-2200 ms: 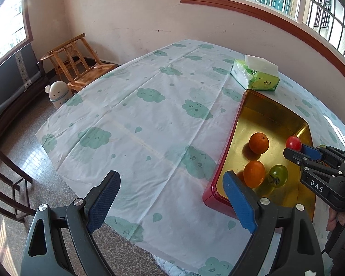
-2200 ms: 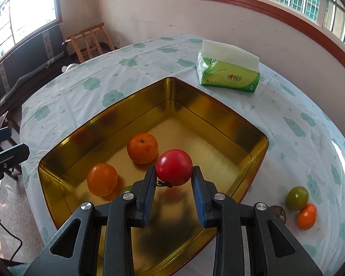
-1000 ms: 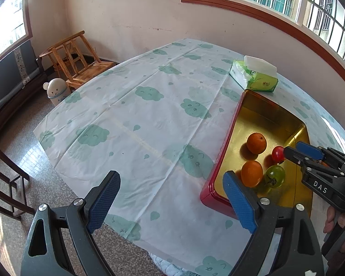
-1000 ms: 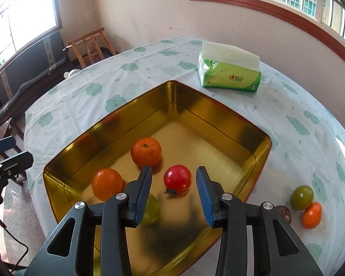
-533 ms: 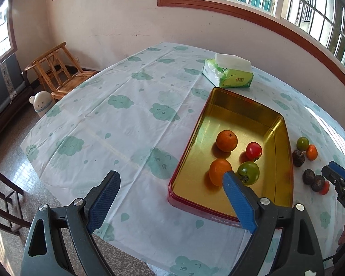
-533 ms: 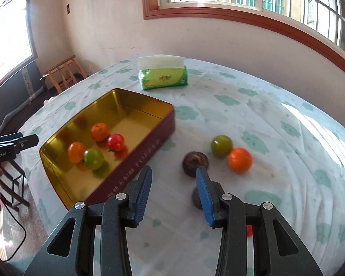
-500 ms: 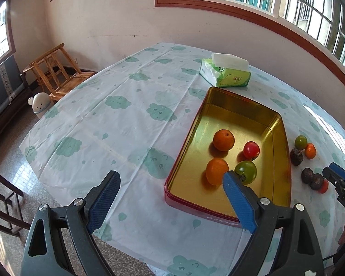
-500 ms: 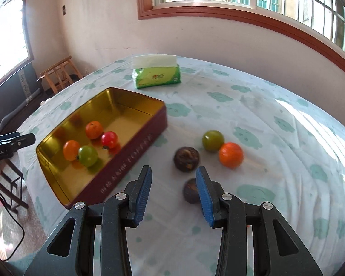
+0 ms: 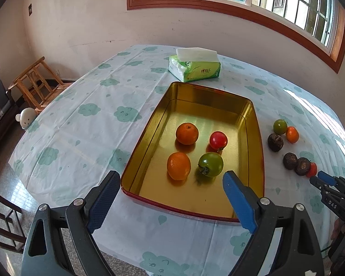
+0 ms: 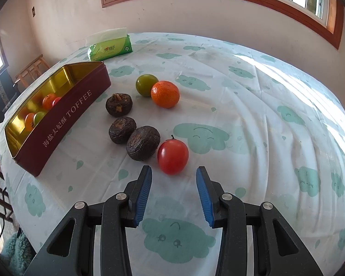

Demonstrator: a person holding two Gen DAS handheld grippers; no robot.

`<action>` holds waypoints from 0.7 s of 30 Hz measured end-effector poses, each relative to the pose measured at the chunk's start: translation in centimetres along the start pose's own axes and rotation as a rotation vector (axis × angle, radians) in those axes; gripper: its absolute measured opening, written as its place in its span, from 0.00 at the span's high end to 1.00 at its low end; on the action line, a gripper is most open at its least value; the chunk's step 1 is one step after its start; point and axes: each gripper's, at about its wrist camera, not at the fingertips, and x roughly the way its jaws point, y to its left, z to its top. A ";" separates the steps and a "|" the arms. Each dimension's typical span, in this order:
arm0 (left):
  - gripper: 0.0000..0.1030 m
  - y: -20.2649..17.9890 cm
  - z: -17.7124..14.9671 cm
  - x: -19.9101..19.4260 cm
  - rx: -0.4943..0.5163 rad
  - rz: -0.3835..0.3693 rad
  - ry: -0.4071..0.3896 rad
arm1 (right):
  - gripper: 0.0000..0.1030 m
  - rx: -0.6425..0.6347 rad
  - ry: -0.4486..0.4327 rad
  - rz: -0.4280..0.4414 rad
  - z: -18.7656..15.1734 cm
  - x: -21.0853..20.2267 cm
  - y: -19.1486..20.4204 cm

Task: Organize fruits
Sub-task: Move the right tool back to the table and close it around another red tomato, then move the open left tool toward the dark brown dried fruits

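Observation:
A gold-lined red tin holds two oranges, a red tomato and a green tomato. On the cloth right of it lie a red tomato, three dark brown fruits, an orange and a green fruit. My right gripper is open and empty, just short of the loose red tomato; it shows in the left wrist view. My left gripper is open and empty, above the tin's near end.
A green tissue pack lies beyond the tin. The round table has a cloud-print cloth. A wooden chair and a small white figure stand on the floor at the left.
My right gripper let go of the red tomato in the tin, then swung right to the loose fruits and closed in on the loose red tomato. My left gripper rose and turned toward the tin.

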 end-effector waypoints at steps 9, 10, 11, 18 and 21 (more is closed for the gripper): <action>0.14 -1.4 -0.2 0.0 0.034 -0.016 0.007 | 0.60 -0.020 -0.006 -0.021 0.3 1.8 0.4; 0.14 -1.6 -0.2 0.0 0.038 -0.018 0.006 | 0.60 -0.014 -0.005 -0.021 0.4 1.9 0.3; 0.14 -1.7 -0.1 -0.1 0.043 -0.020 0.004 | 0.61 -0.010 -0.014 -0.021 0.4 2.0 0.3; 0.14 -3.5 0.1 -0.5 0.089 -0.075 -0.015 | 0.66 0.001 -0.032 -0.034 0.7 2.4 0.2; 0.14 -5.1 0.4 -0.6 0.142 -0.101 -0.024 | 0.66 -0.003 -0.032 -0.041 0.8 2.5 0.4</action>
